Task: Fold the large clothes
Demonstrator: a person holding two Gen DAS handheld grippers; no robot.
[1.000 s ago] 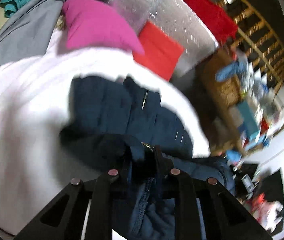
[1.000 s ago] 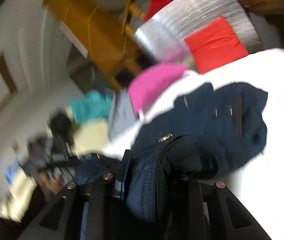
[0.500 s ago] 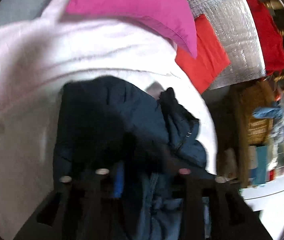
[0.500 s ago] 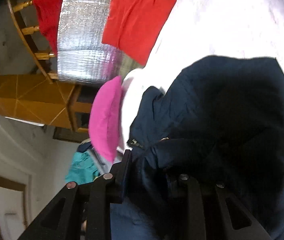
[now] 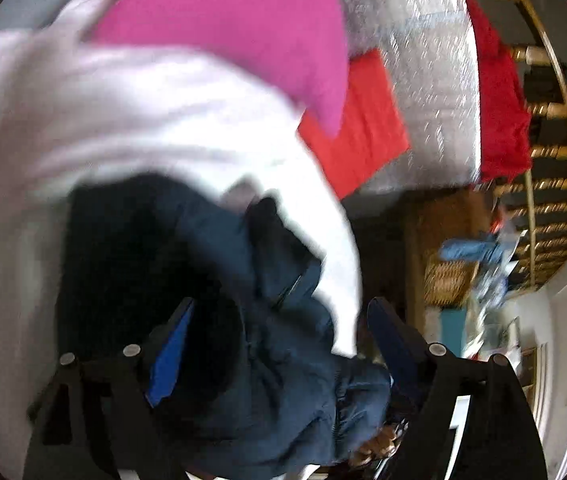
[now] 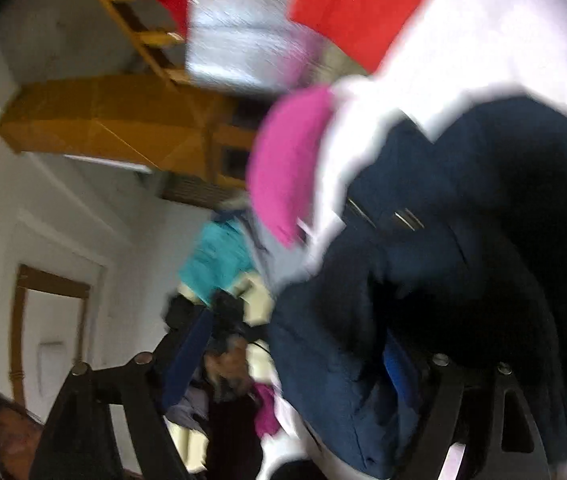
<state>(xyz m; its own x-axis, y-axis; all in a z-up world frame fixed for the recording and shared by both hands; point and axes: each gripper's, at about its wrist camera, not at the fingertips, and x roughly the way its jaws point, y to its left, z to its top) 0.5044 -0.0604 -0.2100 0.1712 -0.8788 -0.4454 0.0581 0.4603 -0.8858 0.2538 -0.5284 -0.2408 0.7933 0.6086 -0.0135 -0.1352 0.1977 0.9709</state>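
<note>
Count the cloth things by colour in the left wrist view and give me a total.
Navy: 1, the jacket on the white cover
Pink: 1, the pillow
Red: 2, the folded cloth and the hanging cloth
White: 1, the cover
Total: 5

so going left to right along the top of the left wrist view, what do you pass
pink cushion → silver sheet → dark red cloth → wooden rails
</note>
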